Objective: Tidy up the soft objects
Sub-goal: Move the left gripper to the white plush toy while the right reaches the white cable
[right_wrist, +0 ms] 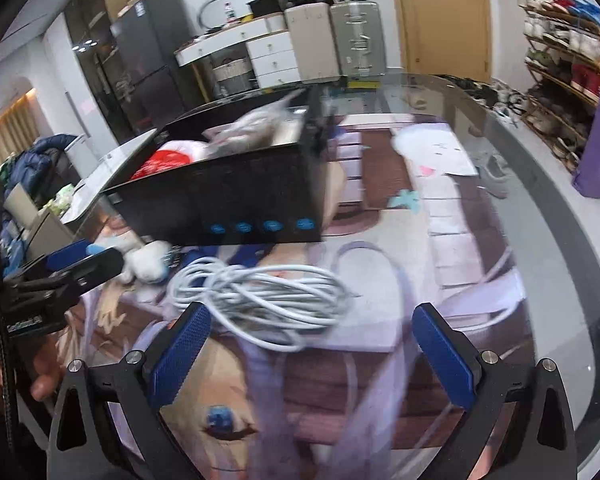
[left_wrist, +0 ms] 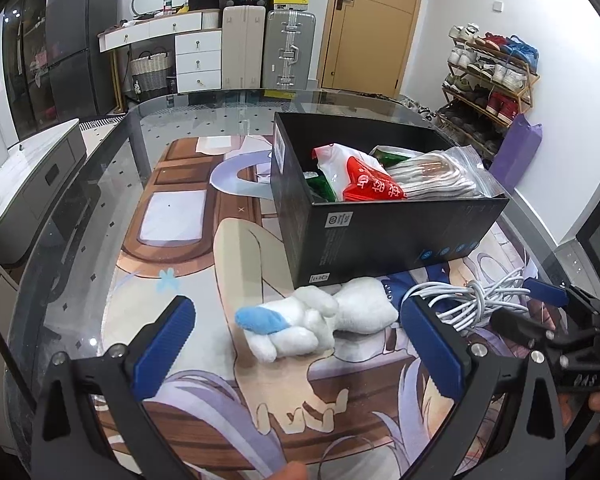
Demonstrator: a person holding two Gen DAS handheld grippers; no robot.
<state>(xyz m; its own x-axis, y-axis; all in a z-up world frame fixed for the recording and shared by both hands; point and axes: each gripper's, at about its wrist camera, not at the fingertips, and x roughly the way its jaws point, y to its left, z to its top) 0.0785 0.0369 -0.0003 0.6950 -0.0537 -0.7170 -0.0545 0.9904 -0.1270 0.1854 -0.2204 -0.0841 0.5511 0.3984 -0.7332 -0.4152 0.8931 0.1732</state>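
A white plush toy [left_wrist: 324,322] with a blue tip lies on the printed mat, just in front of a black box [left_wrist: 380,232]. My left gripper [left_wrist: 296,344] is open, its blue pads on either side of the toy, a little short of it. The box holds a red and white bag [left_wrist: 364,184] and a clear bag of pale items [left_wrist: 436,176]. A coil of white cable [right_wrist: 256,296] lies right of the toy. My right gripper [right_wrist: 312,356] is open and empty just short of the cable. The toy [right_wrist: 148,260] and box [right_wrist: 236,196] also show in the right wrist view.
The glass table [left_wrist: 112,184] carries a printed anime mat [left_wrist: 204,248]. Beyond it stand suitcases [left_wrist: 288,48], white drawers [left_wrist: 198,60], a wooden door [left_wrist: 372,24] and a shoe rack [left_wrist: 488,76]. A purple bag [left_wrist: 516,152] leans by the rack.
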